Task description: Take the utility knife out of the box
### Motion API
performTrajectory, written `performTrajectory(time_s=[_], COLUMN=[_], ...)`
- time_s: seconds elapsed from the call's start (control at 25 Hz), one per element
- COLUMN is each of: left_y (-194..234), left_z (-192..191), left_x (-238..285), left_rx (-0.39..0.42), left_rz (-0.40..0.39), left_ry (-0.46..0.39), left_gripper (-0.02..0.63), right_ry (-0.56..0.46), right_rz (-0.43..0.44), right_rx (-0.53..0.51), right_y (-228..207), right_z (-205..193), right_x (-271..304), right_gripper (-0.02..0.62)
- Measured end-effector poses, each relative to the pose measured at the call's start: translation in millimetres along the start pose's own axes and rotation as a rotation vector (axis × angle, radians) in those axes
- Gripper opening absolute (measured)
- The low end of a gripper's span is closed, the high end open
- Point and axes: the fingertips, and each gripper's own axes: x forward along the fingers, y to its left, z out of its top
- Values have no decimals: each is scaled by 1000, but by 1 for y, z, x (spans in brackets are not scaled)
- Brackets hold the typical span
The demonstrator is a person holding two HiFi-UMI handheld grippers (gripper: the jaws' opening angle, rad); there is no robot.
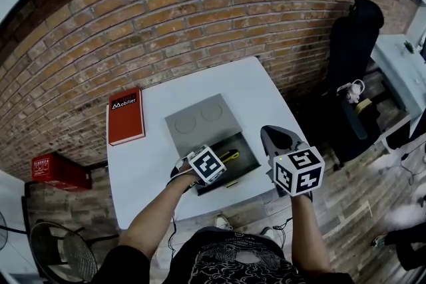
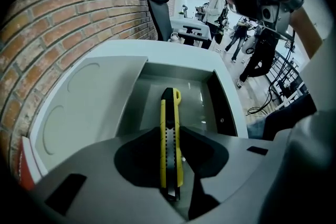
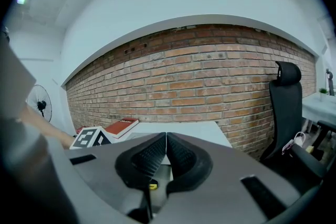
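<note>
The left gripper [image 2: 171, 140] is seen lowered steeply into the open grey box [image 2: 223, 107] on the white table [image 1: 143, 173], its jaws closed onto the yellow and black utility knife [image 2: 168, 105]. The knife is clamped lengthwise between the two dark pads [image 2: 205, 152], one pad pressed against each long side. Its near end is lodged deep in the gap between them, while its far, rounded end is pointed away along the box floor. In the head view the knife [image 1: 230, 156] is shown still inside the box [image 1: 247, 168], just beyond the marker cube [image 1: 206, 164] of the left gripper [image 1: 214, 171]. The hinged lid [image 1: 200, 120] is laid back flat behind the box. The right gripper [image 1: 276, 140] is held beside the box with its ribbed jaws shut together on nothing [image 3: 166, 140]. A red book [image 1: 125, 116] is left at the table's far left corner.
</note>
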Motion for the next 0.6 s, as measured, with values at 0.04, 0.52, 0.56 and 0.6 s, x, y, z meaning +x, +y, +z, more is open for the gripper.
performTrajectory(time_s=[0.04, 0.52, 0.56, 0.6], left_y=[-1, -4, -4, -2], left_z=[-1, 8, 10, 12], left_x=[0, -11, -14, -18], left_rx=[-7, -69, -79, -87], left_rz=[-2, 76, 85, 101], left_ry=[5, -70, -83, -100], left_gripper=[129, 127, 127, 127], right_ry=[1, 9, 10, 10], right_rz=[0, 40, 46, 53], right_rx=[0, -19, -21, -24], right_y=[0, -4, -3, -3], right_z=[0, -1, -1, 0], right_x=[-1, -12, -12, -13], right_gripper=[21, 20, 20, 20])
